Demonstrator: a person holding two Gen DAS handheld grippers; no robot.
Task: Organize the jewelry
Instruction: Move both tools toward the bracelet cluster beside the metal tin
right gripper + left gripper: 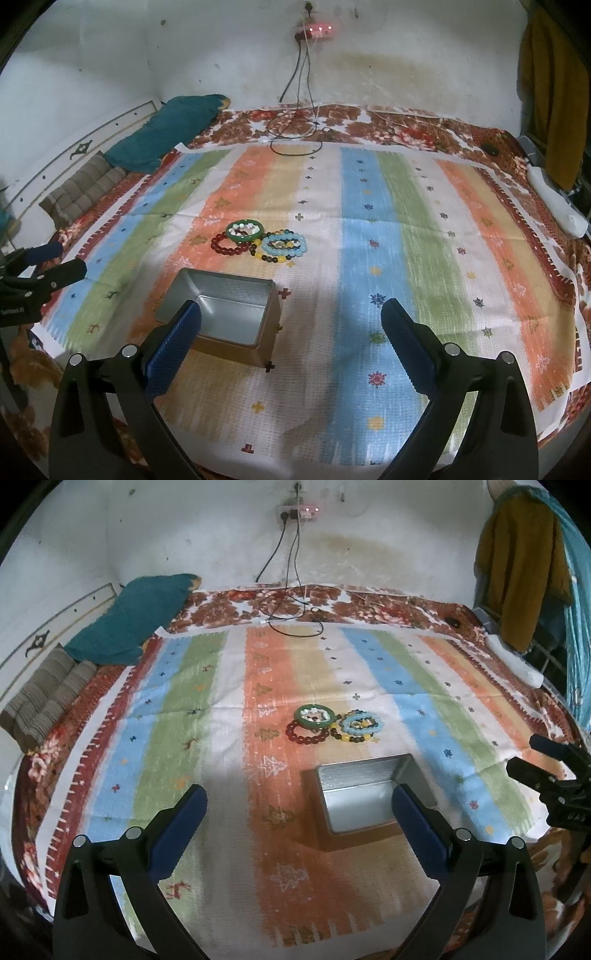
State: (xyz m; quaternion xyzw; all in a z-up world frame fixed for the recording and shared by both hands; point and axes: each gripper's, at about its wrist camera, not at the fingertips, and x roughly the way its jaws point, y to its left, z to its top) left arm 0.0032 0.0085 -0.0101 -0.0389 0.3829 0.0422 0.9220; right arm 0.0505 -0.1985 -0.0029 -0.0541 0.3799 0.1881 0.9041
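A pile of bracelets lies on the striped cloth: a green bangle (314,716) (245,230), a dark red bead bracelet (306,734) (227,246), a light blue bead bracelet (360,723) (284,244) and a yellow and brown bead one (351,737) (271,258). An open, empty metal tin (364,797) (225,314) stands nearer than the pile. My left gripper (299,812) is open and empty, just left of and before the tin; it also shows in the right wrist view (64,262). My right gripper (291,328) is open and empty, right of the tin; it also shows in the left wrist view (524,753).
The striped cloth (192,716) covers a bed with a floral sheet. A teal pillow (133,616) and a brown folded blanket (48,698) lie at the far left. Charger cables (291,609) hang from a wall socket onto the far edge. Clothes (517,568) hang at the right.
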